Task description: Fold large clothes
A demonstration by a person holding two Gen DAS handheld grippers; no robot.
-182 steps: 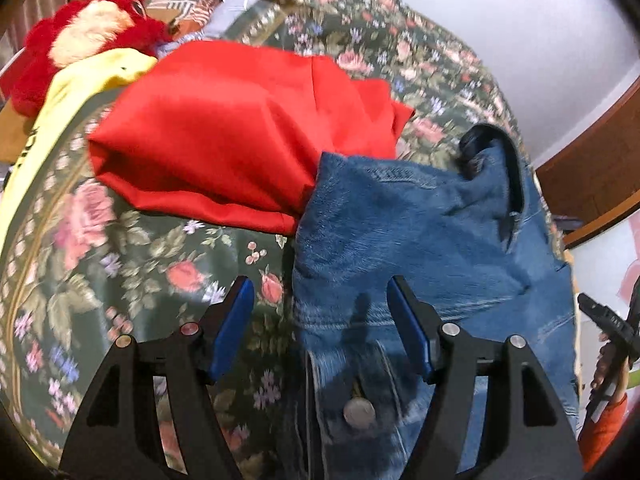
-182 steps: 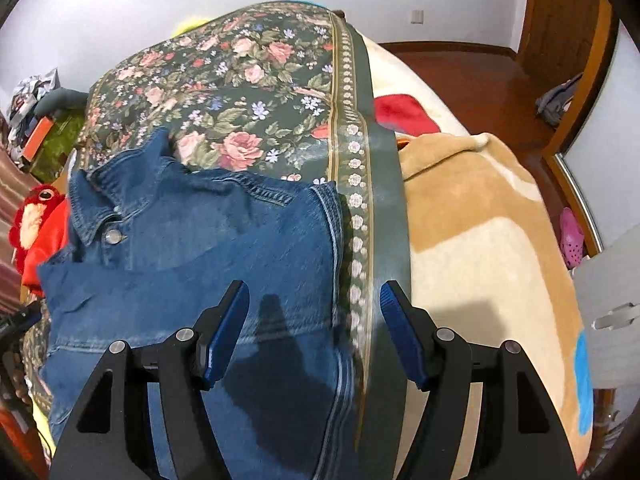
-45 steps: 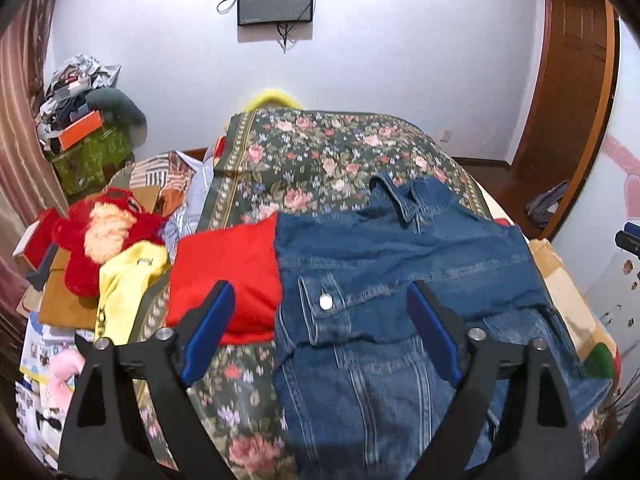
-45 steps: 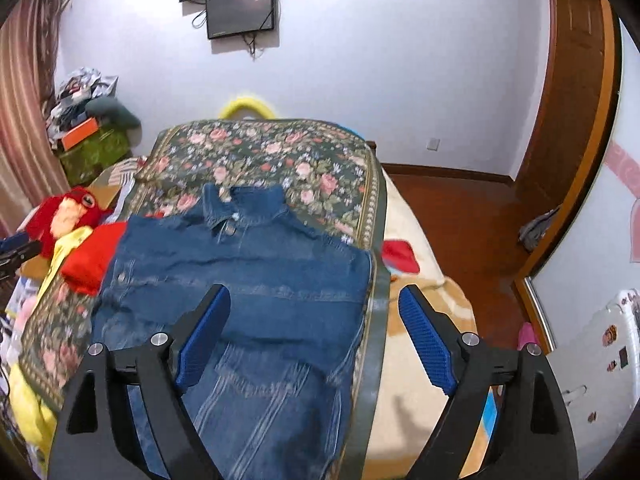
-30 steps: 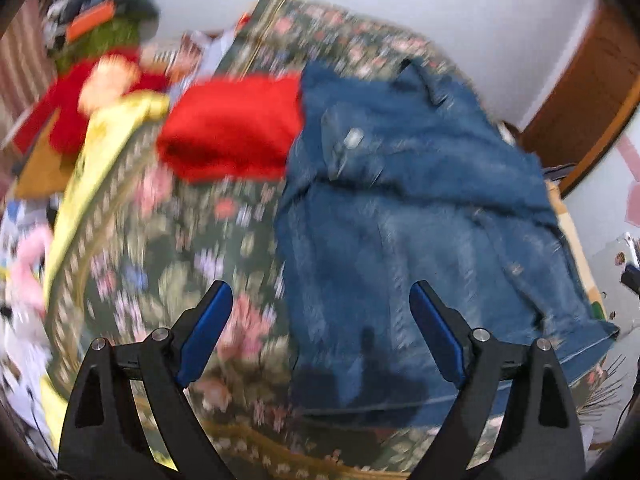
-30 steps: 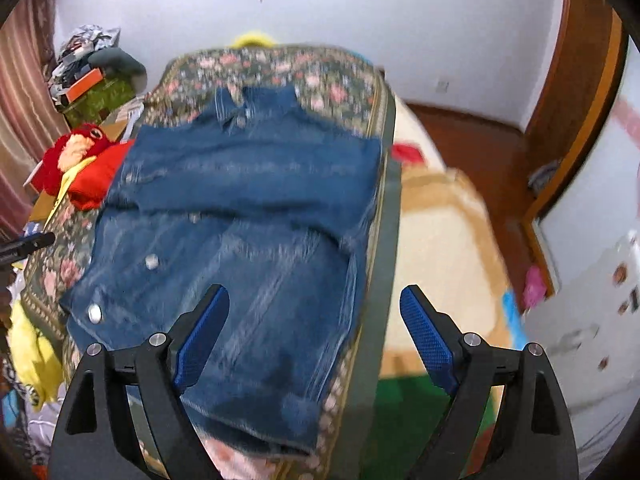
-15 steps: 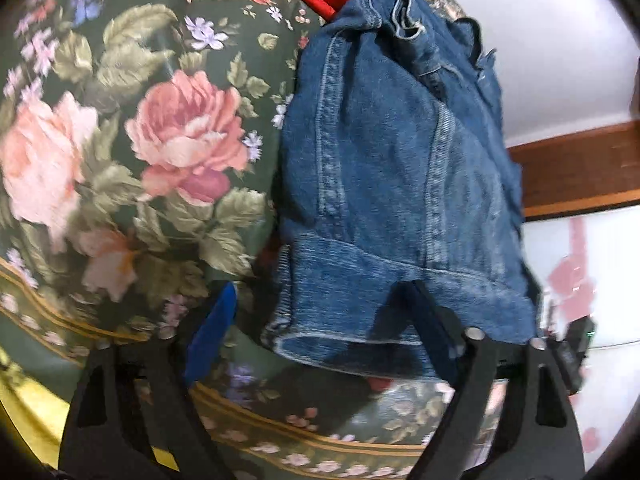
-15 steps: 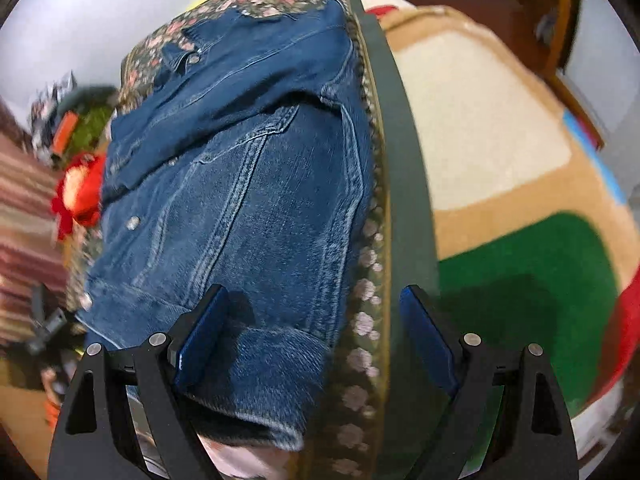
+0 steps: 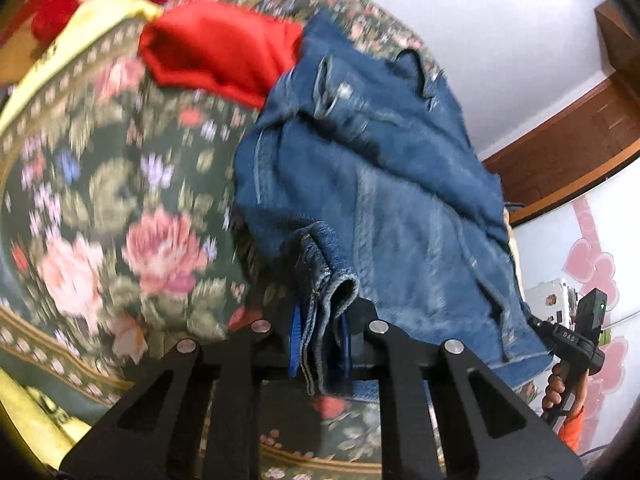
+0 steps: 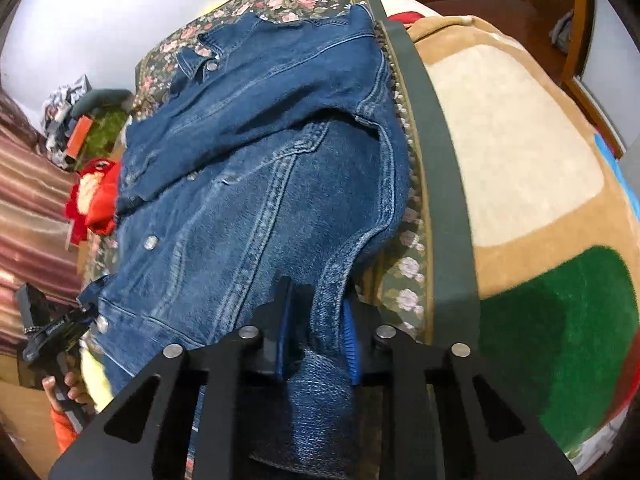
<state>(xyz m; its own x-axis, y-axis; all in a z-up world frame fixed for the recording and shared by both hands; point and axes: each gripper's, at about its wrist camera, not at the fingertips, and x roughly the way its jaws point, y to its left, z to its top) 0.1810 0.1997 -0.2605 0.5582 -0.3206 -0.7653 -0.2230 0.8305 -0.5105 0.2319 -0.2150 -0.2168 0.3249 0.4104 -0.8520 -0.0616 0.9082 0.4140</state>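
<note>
A blue denim jacket [image 9: 392, 184] lies spread on the floral bedspread [image 9: 120, 200], collar at the far end. My left gripper [image 9: 320, 344] is shut on the jacket's bottom hem at its left corner. In the right wrist view the jacket [image 10: 260, 152] fills the middle, and my right gripper [image 10: 316, 336] is shut on the bottom hem at its right corner. The pinched denim bunches up between each pair of blue pads. The other handheld gripper shows at the edge of each view.
A folded red garment [image 9: 224, 52] lies beyond the jacket's left side, with a red plush toy [image 10: 92, 188] and a yellow cloth [image 9: 100, 12] further left. A tan, cream and green blanket [image 10: 520, 160] covers the bed's right side.
Both grippers came down from above the bed to the jacket's near hem and closed on it, left on the left corner, right on the right corner. The hem now lifts and bunches.
</note>
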